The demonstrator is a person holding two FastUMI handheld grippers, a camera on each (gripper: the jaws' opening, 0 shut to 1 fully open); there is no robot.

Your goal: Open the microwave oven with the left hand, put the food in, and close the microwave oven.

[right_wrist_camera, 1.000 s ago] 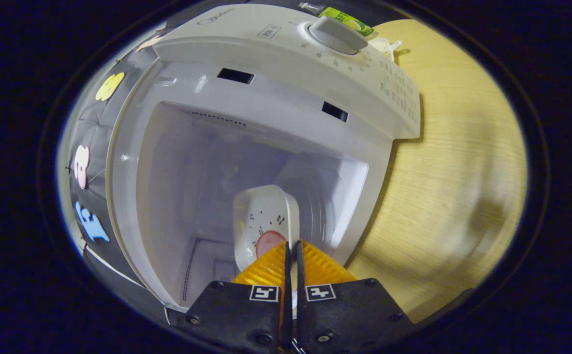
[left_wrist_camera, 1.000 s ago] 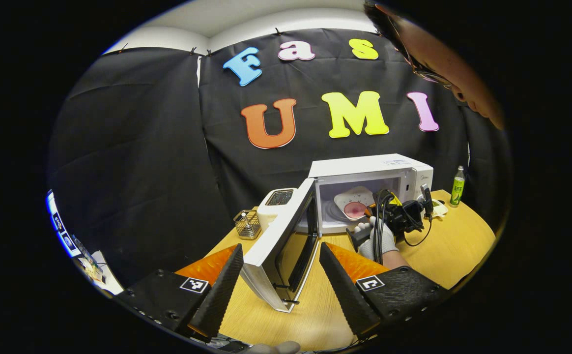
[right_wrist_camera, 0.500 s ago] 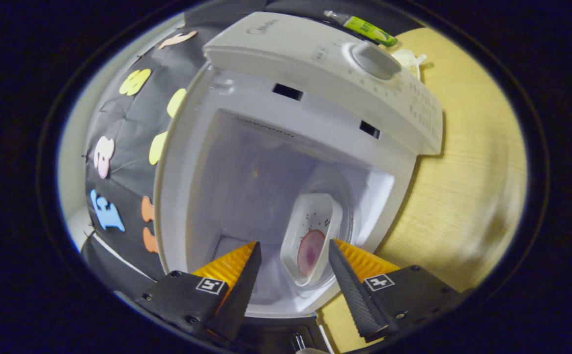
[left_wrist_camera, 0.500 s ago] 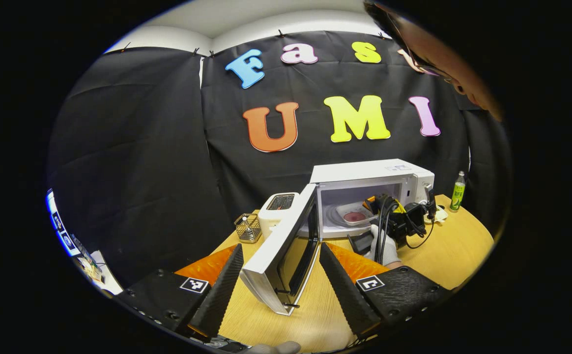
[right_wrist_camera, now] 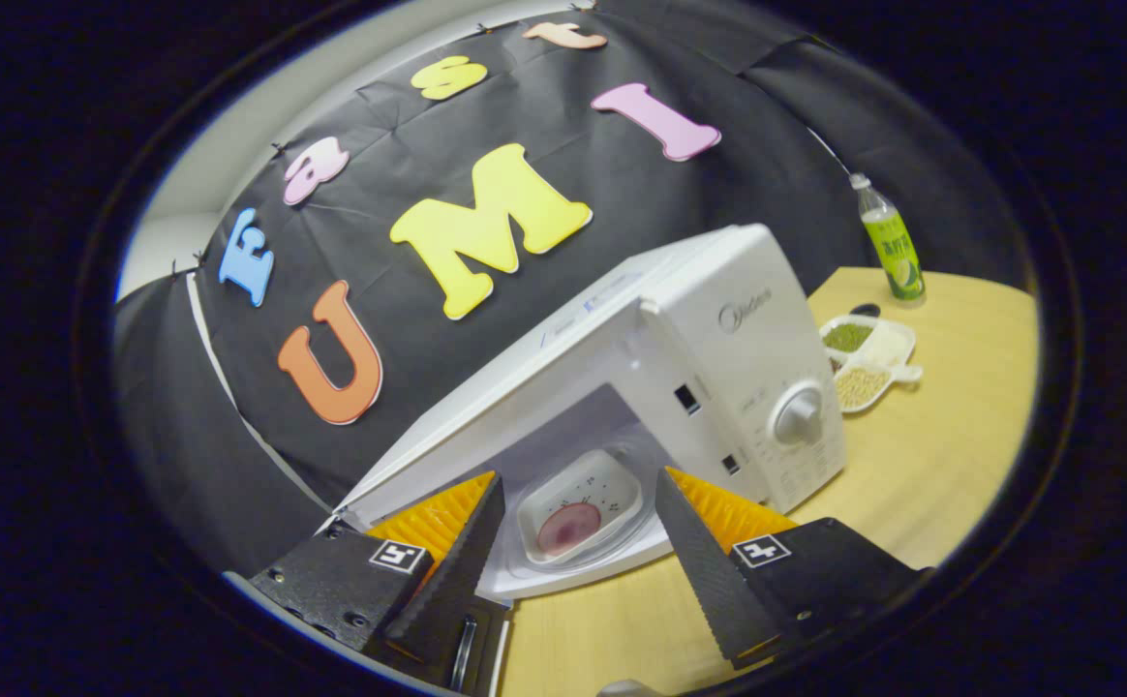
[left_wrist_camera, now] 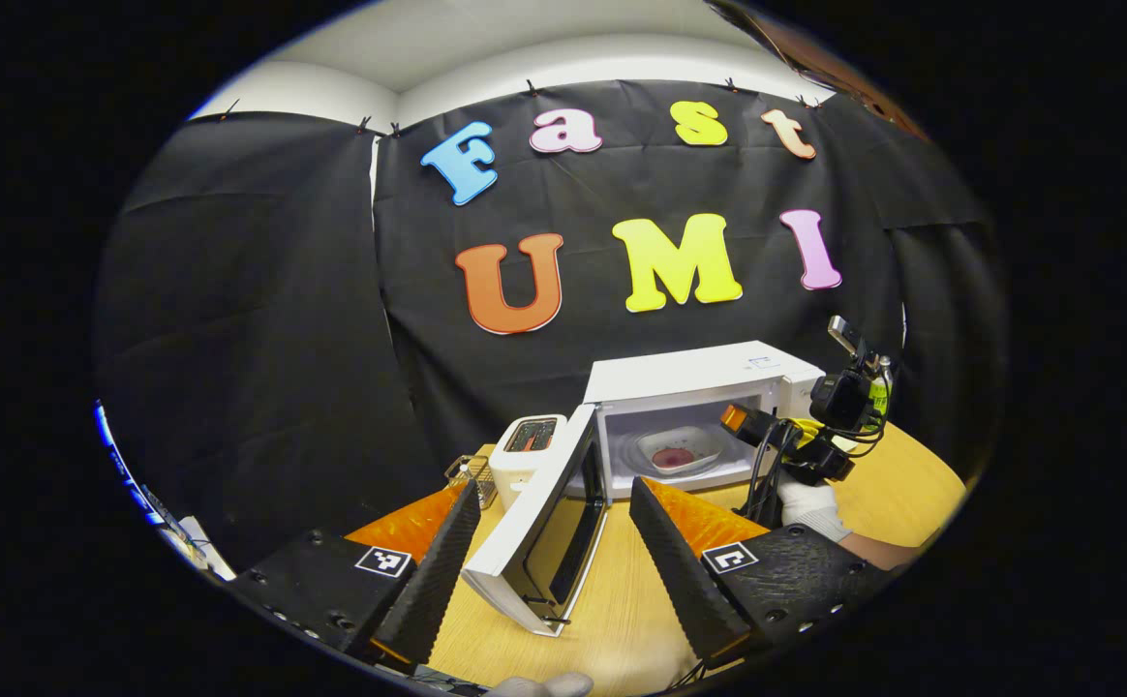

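The white microwave (left_wrist_camera: 709, 373) (right_wrist_camera: 718, 329) stands on the wooden table with its door (left_wrist_camera: 549, 528) swung wide open to the left. Inside, on the turntable, rests a white square dish holding a pink slice of food (left_wrist_camera: 673, 456) (right_wrist_camera: 571, 511). My left gripper (left_wrist_camera: 554, 542) is open, its fingers either side of the door's outer edge without touching it. My right gripper (right_wrist_camera: 573, 557) is open and empty, drawn back in front of the cavity; in the left gripper view it (left_wrist_camera: 752, 426) hovers to the right of the opening, held by a gloved hand (left_wrist_camera: 806, 503).
A white toaster (left_wrist_camera: 523, 447) and a wire basket (left_wrist_camera: 467, 471) stand left of the microwave. A green bottle (right_wrist_camera: 891, 242) and a divided dish of beans (right_wrist_camera: 864, 360) sit to its right. The table (right_wrist_camera: 941, 465) is bare in front of the control panel.
The right gripper let go of the dish inside the microwave, opened, and pulled back out and up. The left gripper drew back a little from the door.
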